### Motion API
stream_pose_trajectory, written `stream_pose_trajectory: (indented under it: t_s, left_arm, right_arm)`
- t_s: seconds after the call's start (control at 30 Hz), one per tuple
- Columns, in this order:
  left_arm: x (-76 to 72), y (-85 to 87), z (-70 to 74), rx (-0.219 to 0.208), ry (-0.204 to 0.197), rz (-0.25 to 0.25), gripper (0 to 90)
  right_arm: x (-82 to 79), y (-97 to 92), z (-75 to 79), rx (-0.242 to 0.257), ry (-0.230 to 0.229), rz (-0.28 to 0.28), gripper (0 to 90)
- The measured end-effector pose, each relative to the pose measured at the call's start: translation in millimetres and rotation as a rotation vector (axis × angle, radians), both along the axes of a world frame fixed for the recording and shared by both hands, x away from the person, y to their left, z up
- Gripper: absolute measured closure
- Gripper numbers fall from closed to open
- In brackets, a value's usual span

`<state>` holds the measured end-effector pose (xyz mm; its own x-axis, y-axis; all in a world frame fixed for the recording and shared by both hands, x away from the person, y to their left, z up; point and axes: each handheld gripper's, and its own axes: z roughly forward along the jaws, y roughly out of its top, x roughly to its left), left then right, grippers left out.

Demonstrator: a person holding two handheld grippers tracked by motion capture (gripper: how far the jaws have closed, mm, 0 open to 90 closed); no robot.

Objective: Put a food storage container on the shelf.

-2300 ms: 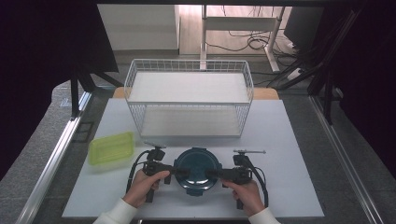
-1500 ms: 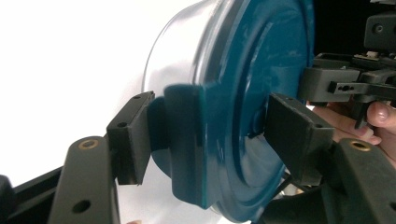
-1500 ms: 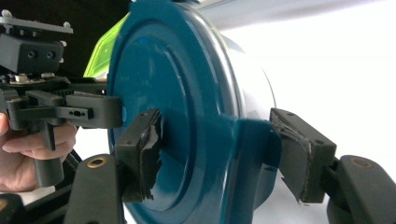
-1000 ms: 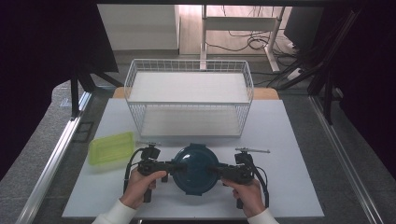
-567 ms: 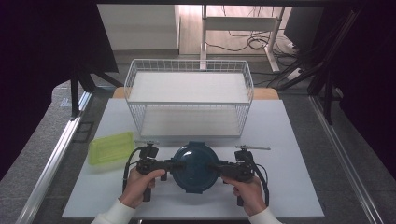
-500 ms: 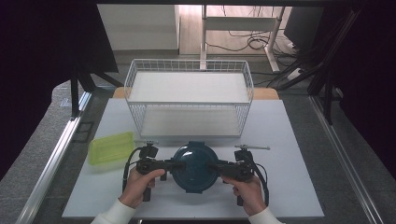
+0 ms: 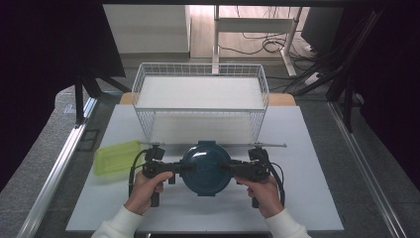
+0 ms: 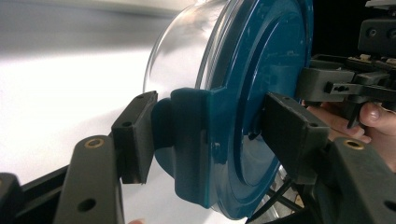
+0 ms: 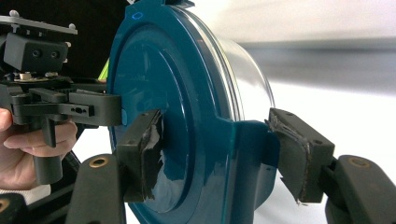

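Both tongs grip the round container (image 7: 206,167) from opposite sides, above the white table (image 7: 317,188) at its near edge, just in front of the wire basket (image 7: 200,99).

My left gripper (image 8: 205,135) pinches the container's teal lid tab: one pad on the tab, the other on the lid (image 8: 266,70) face. The clear bowl (image 8: 187,51) shows beyond the lid.

My right gripper (image 9: 219,144) pinches the opposite tab the same way, with one worn pad on the lid face and one behind the tab.

In the high view the lid faces up, level between my hands. A yellow-green tray (image 7: 117,156) lies on the table, left of my left hand (image 7: 146,191), apart from it.
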<state>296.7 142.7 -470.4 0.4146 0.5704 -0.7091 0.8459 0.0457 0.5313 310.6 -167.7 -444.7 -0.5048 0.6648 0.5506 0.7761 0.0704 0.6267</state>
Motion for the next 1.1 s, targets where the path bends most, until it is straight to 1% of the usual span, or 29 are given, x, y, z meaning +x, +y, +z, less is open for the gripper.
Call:
stream_pose_trajectory:
  t_s: [0.17, 0.2, 0.23, 0.27, 0.3, 0.37, 0.43, 0.47, 0.67, 0.8, 1.1]
  left_arm:
    - [3.7, 1.5, 10.3, 0.001, -0.013, 0.009, 37.5]
    - [4.6, 2.1, 13.1, 0.002, -0.017, 0.008, 37.5]
    - [5.1, 2.2, 14.8, 0.000, -0.019, 0.010, 37.5]
    - [5.8, 2.6, 17.2, -0.004, -0.024, 0.014, 37.6]
    - [6.7, 3.2, 19.8, -0.003, -0.028, 0.014, 37.6]
    - [8.5, 3.8, 25.4, -0.003, -0.038, 0.017, 37.6]
    - [10.5, 4.3, 31.5, -0.001, -0.046, 0.019, 37.6]
    - [11.5, 4.4, 34.5, 0.000, -0.051, 0.020, 37.6]
    - [16.7, 6.0, 48.8, 0.000, -0.067, 0.028, 37.7]
    - [19.4, 7.3, 54.4, 0.001, -0.073, 0.027, 37.8]
    - [24.6, 11.2, 65.7, -0.015, -0.084, 0.028, 37.9]
  right_arm:
    - [4.3, 1.4, 7.5, 0.004, -0.004, 0.000, 36.9]
    - [6.3, 2.2, 12.5, 0.004, -0.011, 0.005, 36.9]
    - [6.3, 2.2, 12.5, 0.004, -0.011, 0.005, 36.9]
    - [8.0, 2.7, 17.6, 0.002, -0.021, 0.006, 36.9]
    - [8.0, 2.7, 17.6, 0.002, -0.021, 0.006, 36.9]
    - [10.1, 3.6, 23.7, 0.000, -0.030, 0.008, 36.9]
    - [14.0, 4.5, 32.3, 0.001, -0.038, 0.012, 36.9]
    - [14.0, 4.5, 32.3, 0.001, -0.038, 0.012, 36.9]
    - [20.2, 6.1, 45.7, 0.007, -0.059, 0.015, 36.9]
    - [22.7, 7.0, 51.3, 0.013, -0.067, 0.012, 36.9]
    - [28.0, 10.8, 67.6, -0.002, -0.090, 0.019, 36.9]
